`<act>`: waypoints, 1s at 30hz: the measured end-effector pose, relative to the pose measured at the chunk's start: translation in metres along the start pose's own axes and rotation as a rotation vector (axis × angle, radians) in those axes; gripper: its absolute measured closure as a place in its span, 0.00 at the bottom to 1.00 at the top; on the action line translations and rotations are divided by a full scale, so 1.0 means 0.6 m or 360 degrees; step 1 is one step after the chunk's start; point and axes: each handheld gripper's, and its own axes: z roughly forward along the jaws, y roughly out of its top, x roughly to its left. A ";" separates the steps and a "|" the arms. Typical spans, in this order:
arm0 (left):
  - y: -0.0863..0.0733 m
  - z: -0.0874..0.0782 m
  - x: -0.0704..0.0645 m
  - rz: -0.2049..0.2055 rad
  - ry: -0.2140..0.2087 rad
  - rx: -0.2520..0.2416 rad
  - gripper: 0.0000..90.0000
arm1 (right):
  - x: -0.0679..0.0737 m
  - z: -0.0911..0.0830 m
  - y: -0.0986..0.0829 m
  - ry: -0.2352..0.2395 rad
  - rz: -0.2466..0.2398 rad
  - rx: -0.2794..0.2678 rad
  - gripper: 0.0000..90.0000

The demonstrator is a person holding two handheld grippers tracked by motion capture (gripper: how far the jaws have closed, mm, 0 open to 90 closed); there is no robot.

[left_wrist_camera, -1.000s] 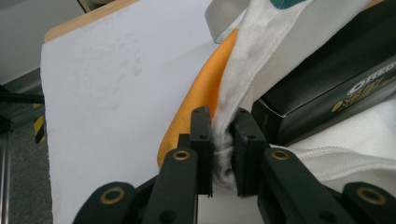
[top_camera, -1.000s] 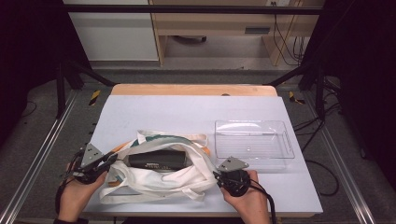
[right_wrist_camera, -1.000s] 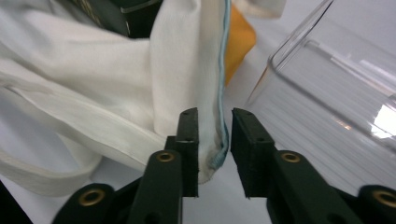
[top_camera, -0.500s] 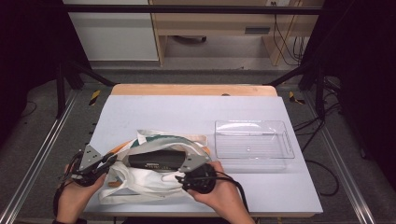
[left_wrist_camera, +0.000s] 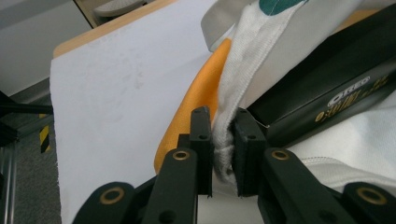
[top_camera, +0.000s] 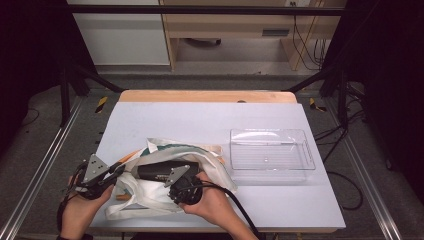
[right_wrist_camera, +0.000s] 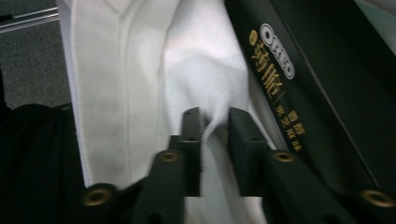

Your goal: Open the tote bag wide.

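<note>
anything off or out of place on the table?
Nothing damaged or spilled. The white cloth bag lies crumpled with a long black box on it and an orange piece poking from under its edge. Both grippers pinch bag fabric. The clear plastic tray sits square and empty.

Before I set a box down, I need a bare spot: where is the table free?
Free: the far strip of the table beyond the cloth bag and clear tray, and the near right corner below the tray. Crowded: near left, where both hand-held grippers pinch the bag around the black box.
</note>
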 end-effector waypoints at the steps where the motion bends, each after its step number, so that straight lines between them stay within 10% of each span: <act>1: 0.001 -0.001 -0.001 0.0001 0.0013 0.0000 0.90 | 0.004 -0.001 0.000 -0.0003 -0.0004 -0.0003 0.96; 14: 0.000 0.013 -0.001 -0.0015 0.0052 -0.0014 0.90 | 0.053 -0.016 -0.022 -0.0076 -0.0139 -0.0075 0.99; 30: 0.002 0.015 -0.001 0.0003 0.0016 0.0028 0.89 | 0.042 -0.024 -0.025 -0.0053 -0.0124 -0.0089 0.99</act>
